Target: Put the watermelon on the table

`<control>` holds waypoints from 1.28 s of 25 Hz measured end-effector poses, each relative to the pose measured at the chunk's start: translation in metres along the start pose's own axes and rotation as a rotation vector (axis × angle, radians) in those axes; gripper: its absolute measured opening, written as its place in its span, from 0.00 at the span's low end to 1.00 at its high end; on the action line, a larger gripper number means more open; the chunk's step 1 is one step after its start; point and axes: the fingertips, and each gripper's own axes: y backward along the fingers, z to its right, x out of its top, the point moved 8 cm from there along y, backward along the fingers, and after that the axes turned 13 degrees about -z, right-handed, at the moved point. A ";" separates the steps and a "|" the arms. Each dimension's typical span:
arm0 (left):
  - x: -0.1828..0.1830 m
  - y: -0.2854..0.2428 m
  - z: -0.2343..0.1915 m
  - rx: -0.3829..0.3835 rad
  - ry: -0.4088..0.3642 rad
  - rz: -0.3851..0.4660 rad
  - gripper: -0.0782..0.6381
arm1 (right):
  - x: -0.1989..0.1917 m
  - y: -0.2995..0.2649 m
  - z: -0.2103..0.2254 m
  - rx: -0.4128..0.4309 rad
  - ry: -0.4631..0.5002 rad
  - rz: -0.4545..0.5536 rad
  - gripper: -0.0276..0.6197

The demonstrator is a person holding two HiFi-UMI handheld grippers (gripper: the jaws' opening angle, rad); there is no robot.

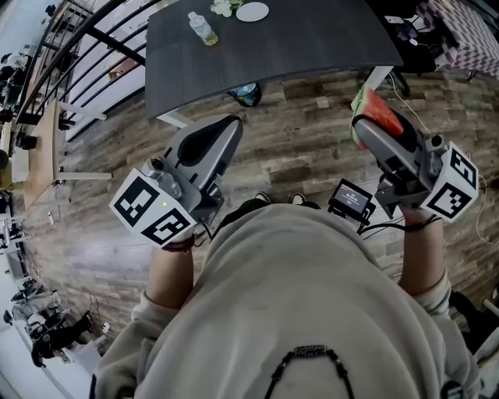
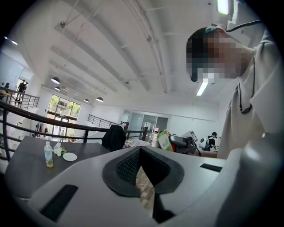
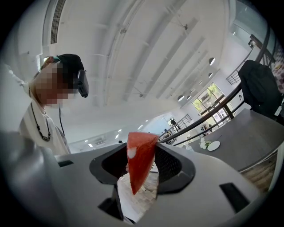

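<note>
A wedge of watermelon (image 1: 376, 111), red flesh with a green rind, is clamped between the jaws of my right gripper (image 1: 365, 125), held in the air over the wooden floor just short of the dark grey table (image 1: 296, 43). In the right gripper view the red wedge (image 3: 140, 162) fills the gap between the dark pads (image 3: 171, 162). My left gripper (image 1: 231, 125) hovers to the left, also short of the table's edge. Its jaws meet at the tips with nothing between them (image 2: 141, 150). From the left gripper view the watermelon (image 2: 163, 140) shows off to the right.
A drink bottle (image 1: 203, 29) and a white plate (image 1: 252, 12) stand at the table's far side. A blue object (image 1: 247, 93) lies under the table edge. Black railings (image 1: 93, 39) run at the left. A dark jacket (image 2: 114, 137) hangs over a chair beyond the table.
</note>
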 end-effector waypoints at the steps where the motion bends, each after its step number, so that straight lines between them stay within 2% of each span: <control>1: 0.000 -0.001 -0.001 -0.006 0.000 -0.003 0.12 | 0.000 0.001 0.001 -0.004 -0.004 0.000 0.35; 6: -0.002 -0.008 -0.012 -0.044 0.005 -0.019 0.12 | 0.001 0.002 0.009 -0.040 -0.032 0.025 0.35; 21: 0.016 -0.037 -0.075 -0.182 -0.008 0.014 0.12 | 0.031 -0.028 0.022 -0.132 0.006 0.049 0.35; 32: 0.034 -0.052 -0.156 -0.263 0.000 0.033 0.12 | 0.058 -0.085 0.044 -0.186 0.012 0.063 0.35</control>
